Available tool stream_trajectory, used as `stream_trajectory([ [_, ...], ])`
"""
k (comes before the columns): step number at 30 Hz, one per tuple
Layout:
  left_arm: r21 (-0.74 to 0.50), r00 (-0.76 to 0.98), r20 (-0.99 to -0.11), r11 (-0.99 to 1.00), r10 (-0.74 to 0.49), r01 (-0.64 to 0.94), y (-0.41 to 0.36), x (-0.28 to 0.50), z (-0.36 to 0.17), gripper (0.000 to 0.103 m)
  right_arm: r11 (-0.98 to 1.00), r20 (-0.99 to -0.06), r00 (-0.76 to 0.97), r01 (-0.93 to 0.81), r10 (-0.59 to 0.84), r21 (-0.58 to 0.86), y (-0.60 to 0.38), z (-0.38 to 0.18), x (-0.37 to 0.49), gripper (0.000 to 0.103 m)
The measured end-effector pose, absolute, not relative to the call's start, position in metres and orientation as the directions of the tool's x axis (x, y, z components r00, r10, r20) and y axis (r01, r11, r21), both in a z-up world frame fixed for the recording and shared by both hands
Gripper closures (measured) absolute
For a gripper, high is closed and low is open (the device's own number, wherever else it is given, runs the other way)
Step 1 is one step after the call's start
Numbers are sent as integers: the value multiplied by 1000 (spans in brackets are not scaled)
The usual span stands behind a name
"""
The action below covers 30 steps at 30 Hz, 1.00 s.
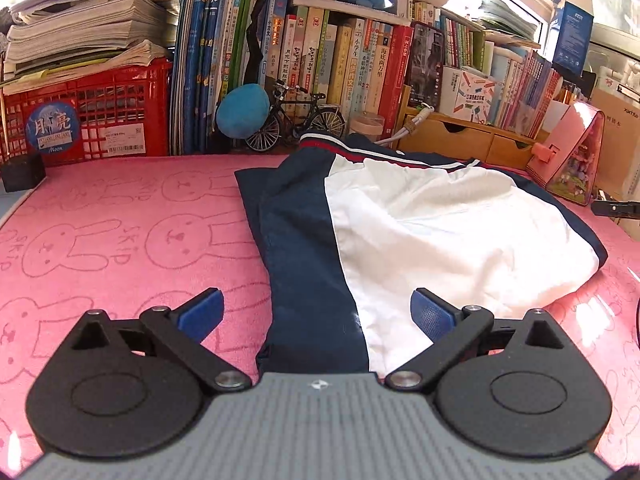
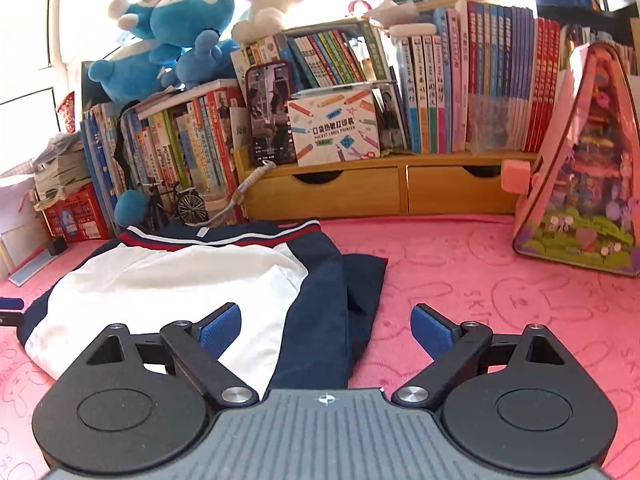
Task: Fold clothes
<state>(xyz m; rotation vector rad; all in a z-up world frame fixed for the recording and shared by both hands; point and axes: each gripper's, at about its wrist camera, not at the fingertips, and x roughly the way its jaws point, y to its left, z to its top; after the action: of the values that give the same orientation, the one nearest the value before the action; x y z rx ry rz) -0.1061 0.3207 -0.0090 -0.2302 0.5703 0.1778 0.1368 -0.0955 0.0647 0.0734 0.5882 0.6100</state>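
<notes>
Navy-white jacket [image 1: 400, 232], pink mat [image 1: 120, 240] bare alongside

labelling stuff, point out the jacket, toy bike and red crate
jacket [image 1: 420, 240], left wrist view, on its white panel
toy bike [image 1: 296, 122], left wrist view, on its frame
red crate [image 1: 112, 104], left wrist view, on its front wall

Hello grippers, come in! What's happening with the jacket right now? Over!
Left gripper open, empty. Right gripper open, empty. Jacket partly folded on pink mat, both sides tucked in. Nothing in the way.
</notes>
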Motion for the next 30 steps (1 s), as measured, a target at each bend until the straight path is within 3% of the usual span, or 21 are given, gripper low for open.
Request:
stream_trajectory([
  [6, -265, 834, -551, 948, 2, -177, 327, -91, -20, 2, 785, -556, 581, -569, 594, 245, -83, 43, 135, 36],
  [8, -290, 824, -566, 934, 8, -208, 330, -82, -24, 8, 790, -582, 566, -561, 584, 247, -76, 36, 139, 43],
  [10, -320, 845, -535, 925, 3, -206, 332, -85, -23, 44, 787, -584, 557, -560, 590, 260, -75, 34, 137, 47],
  [15, -349, 863, -502, 925, -49, -150, 338, -100, -21, 46, 734, -582, 504, -627, 638, 262, -91, 40, 128, 49],
  [19, -436, 878, -472, 887, -80, -153, 349, -101, -24, 46, 756, -594, 507, -582, 625, 298, -105, 33, 139, 49],
  [23, -475, 883, -455, 870, -113, -133, 350, -94, -23, 38, 698, -509, 492, -603, 707, 387, -103, 36, 141, 50],
  [27, -470, 900, -415, 878, -129, -91, 346, -95, -21, 40, 690, -488, 494, -590, 720, 420, -107, 34, 146, 51],
  [29, -495, 917, -374, 866, -138, -72, 348, -97, -22, 49, 687, -479, 496, -582, 724, 436, -108, 33, 148, 59],
  [30, -509, 922, -361, 858, -141, -68, 349, -97, -22, 56, 685, -475, 497, -578, 726, 443, -109, 33, 149, 73],
])
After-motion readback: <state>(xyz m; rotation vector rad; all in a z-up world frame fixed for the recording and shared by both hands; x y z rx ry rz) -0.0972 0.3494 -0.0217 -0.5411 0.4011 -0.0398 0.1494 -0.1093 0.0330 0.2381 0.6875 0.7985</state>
